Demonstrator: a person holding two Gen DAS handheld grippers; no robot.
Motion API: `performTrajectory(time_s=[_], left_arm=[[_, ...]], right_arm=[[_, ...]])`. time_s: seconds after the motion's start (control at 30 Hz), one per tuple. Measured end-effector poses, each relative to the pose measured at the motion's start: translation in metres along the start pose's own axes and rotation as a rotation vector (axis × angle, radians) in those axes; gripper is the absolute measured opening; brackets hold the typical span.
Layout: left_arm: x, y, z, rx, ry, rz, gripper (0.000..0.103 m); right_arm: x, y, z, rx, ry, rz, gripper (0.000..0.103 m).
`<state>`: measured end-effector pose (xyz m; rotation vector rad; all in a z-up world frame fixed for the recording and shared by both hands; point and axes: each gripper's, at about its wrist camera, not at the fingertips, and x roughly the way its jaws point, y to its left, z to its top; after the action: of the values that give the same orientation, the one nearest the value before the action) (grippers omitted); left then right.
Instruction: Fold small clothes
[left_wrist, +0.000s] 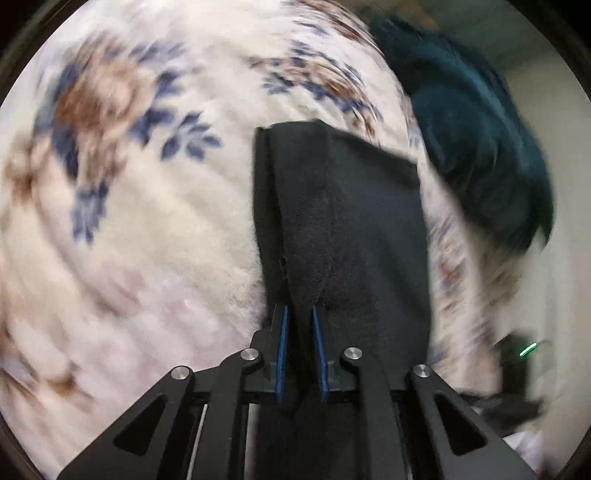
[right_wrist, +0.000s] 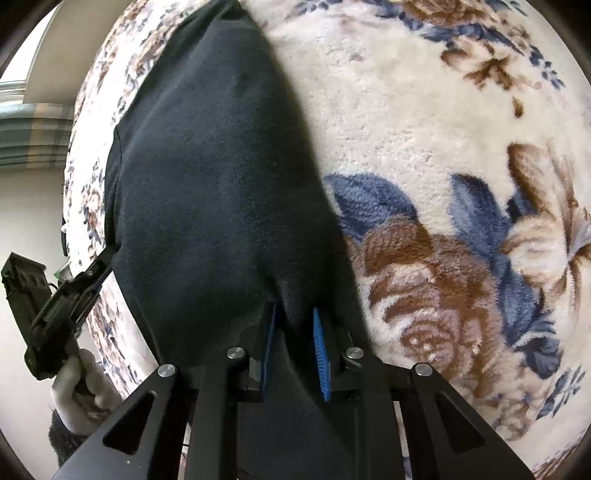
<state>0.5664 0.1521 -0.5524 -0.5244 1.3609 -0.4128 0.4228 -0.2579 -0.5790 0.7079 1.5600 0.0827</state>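
A black garment (left_wrist: 354, 221) hangs from my left gripper (left_wrist: 298, 314), which is shut on a folded edge of it above the floral blanket (left_wrist: 147, 206). The left wrist view is blurred by motion. My right gripper (right_wrist: 295, 317) is shut on another edge of the same black garment (right_wrist: 207, 177), which spreads out ahead over the floral blanket (right_wrist: 424, 122). In the right wrist view the left gripper (right_wrist: 99, 266) shows at the far left, pinching the garment's far corner, held by a white-gloved hand (right_wrist: 74, 387).
A dark teal garment (left_wrist: 476, 122) lies bunched at the blanket's upper right edge. The blanket's edge drops to a pale floor (right_wrist: 33, 206) on the left of the right wrist view. The other gripper (left_wrist: 517, 362) shows blurred at the lower right.
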Motion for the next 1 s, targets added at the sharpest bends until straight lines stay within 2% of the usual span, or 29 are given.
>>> performTrajectory(time_s=[0.07, 0.13, 0.17, 0.23, 0.3, 0.4, 0.43, 0.47, 0.5, 0.63, 0.77, 0.8, 0.9, 0.97, 1.0], left_arm=[[0.000, 0.022, 0.001, -0.151, -0.007, -0.132, 0.024], [0.005, 0.032, 0.000, -0.233, 0.002, -0.200, 0.025], [0.010, 0.031, 0.000, -0.236, 0.014, -0.222, 0.025], [0.023, 0.022, 0.001, -0.207, 0.051, -0.196, 0.026], [0.031, 0.011, -0.001, -0.168, 0.078, -0.197, 0.026], [0.033, -0.009, -0.003, -0.043, 0.054, -0.093, 0.023], [0.033, -0.013, -0.003, 0.008, 0.039, -0.010, 0.011], [0.032, -0.014, -0.003, 0.036, 0.032, 0.023, 0.011], [0.031, -0.015, -0.004, 0.056, 0.021, 0.042, 0.011], [0.024, -0.011, -0.002, 0.148, 0.004, 0.135, 0.011], [0.019, -0.010, -0.002, 0.187, 0.014, 0.148, 0.011], [0.017, -0.009, -0.002, 0.181, 0.017, 0.138, 0.011], [0.010, -0.001, 0.003, 0.072, 0.019, 0.060, 0.015], [0.000, 0.006, 0.000, -0.019, 0.007, -0.023, 0.027], [-0.005, 0.007, -0.004, -0.040, 0.009, -0.041, 0.028]], right_arm=[[-0.001, -0.002, 0.002, 0.016, 0.006, 0.010, 0.022], [0.001, -0.002, 0.003, 0.032, 0.012, 0.028, 0.034], [0.003, -0.002, 0.003, 0.038, 0.014, 0.036, 0.038], [0.007, -0.001, 0.004, 0.041, 0.027, 0.050, 0.048], [0.011, 0.002, 0.004, 0.033, 0.034, 0.039, 0.048], [0.016, 0.008, 0.003, -0.004, 0.027, 0.007, 0.048], [0.017, 0.009, 0.002, -0.012, 0.016, 0.006, 0.045], [0.016, 0.011, 0.000, -0.029, -0.001, -0.011, 0.034], [0.016, 0.012, -0.001, -0.049, -0.012, -0.052, 0.009], [0.011, 0.002, -0.005, -0.044, -0.049, -0.073, 0.007], [0.010, -0.002, -0.003, -0.030, -0.038, -0.057, 0.007], [0.009, -0.002, -0.003, -0.034, -0.037, -0.057, 0.007], [0.009, -0.001, 0.000, -0.040, 0.003, -0.023, 0.011], [0.004, -0.007, 0.001, -0.018, 0.016, 0.012, 0.014], [0.002, -0.010, 0.000, -0.012, 0.025, 0.037, 0.014]])
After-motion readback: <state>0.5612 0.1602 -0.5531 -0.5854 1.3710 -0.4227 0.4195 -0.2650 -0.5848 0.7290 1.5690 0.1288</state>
